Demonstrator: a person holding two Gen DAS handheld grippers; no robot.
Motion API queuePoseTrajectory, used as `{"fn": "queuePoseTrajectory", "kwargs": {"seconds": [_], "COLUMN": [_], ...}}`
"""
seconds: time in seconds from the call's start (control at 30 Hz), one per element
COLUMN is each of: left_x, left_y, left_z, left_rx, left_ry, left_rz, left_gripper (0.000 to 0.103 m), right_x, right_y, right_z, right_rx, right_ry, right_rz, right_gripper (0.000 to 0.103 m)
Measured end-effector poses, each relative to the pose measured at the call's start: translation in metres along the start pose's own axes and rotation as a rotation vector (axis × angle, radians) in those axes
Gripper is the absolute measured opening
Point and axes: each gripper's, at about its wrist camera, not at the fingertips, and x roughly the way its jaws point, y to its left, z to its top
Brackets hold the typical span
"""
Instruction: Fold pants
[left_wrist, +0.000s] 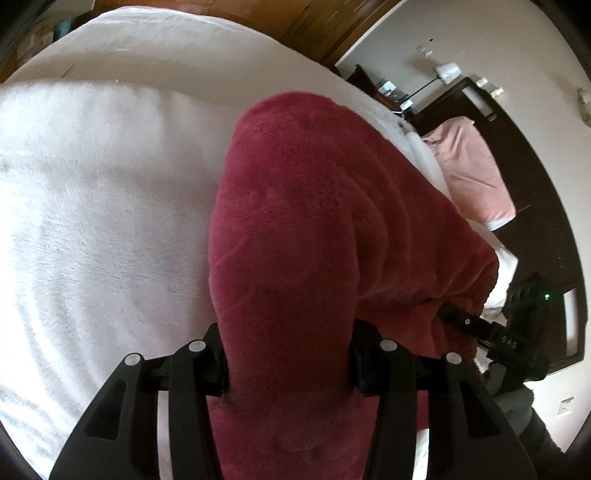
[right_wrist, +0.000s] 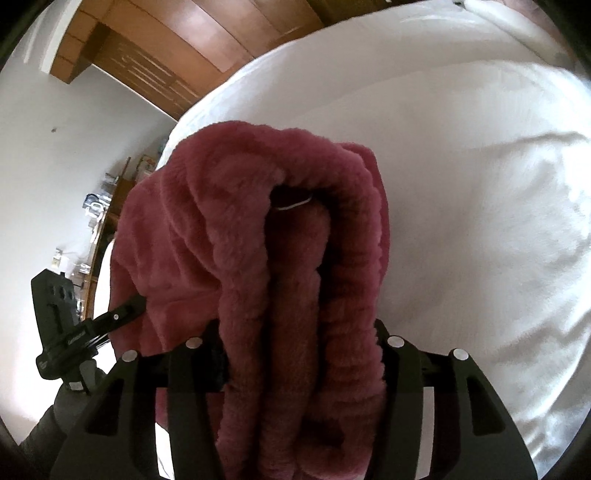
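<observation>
The dark red fleece pants (left_wrist: 314, 221) hang between my two grippers above a white bed (left_wrist: 92, 203). My left gripper (left_wrist: 290, 365) is shut on a thick bunch of the pants. My right gripper (right_wrist: 303, 362) is shut on a gathered, ribbed edge of the pants (right_wrist: 295, 258), where a white drawstring loop (right_wrist: 293, 205) shows. In the left wrist view the right gripper (left_wrist: 491, 328) grips the cloth at the right. In the right wrist view the left gripper (right_wrist: 110, 321) grips it at the left. The fingertips are hidden by fabric.
The white blanket (right_wrist: 461, 221) covers the bed beneath. A wooden headboard (right_wrist: 166, 48) stands at the far end. A dark piece of furniture with a pink cloth (left_wrist: 469, 166) and a cluttered side table (left_wrist: 395, 92) stand beside the bed.
</observation>
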Motion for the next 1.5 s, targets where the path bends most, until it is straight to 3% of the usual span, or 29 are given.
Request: {"fn": "queuePoseTrajectory", "kwargs": {"seconds": [0.17,0.43,0.6,0.83,1.0,1.2,1.37,1.5], "left_x": [0.013,0.017,0.008,-0.013,-0.019,-0.015,-0.005,-0.003], "left_y": [-0.003,-0.010,-0.029,-0.046,-0.056,-0.056,-0.053,-0.053], "left_z": [-0.001,-0.002,-0.003,-0.014,-0.023,-0.029,-0.035,-0.037], "left_rx": [0.024,0.071,0.143,0.206,0.242,0.252,0.265,0.277], "left_ry": [0.007,0.012,-0.009,-0.065,-0.070,-0.045,-0.014,-0.007], "left_rz": [0.039,0.177,0.288,0.403,0.435,0.448,0.469,0.466], "left_gripper": [0.061,0.081,0.081,0.081,0.081,0.081,0.081,0.082], "right_x": [0.022,0.024,0.010,-0.034,-0.045,-0.025,0.012,0.026], "right_y": [0.013,0.028,0.045,0.088,0.126,0.145,0.107,0.084], "right_z": [-0.007,-0.010,-0.014,-0.031,-0.042,-0.051,-0.047,-0.044], "right_rx": [0.022,-0.006,-0.050,-0.144,-0.254,-0.295,-0.210,-0.149], "right_ry": [0.009,0.016,-0.022,-0.157,-0.212,-0.149,-0.070,-0.041], "right_rz": [-0.020,-0.069,-0.122,-0.252,-0.234,-0.184,-0.271,-0.290], "right_gripper": [0.061,0.066,0.068,0.068,0.068,0.068,0.066,0.064]}}
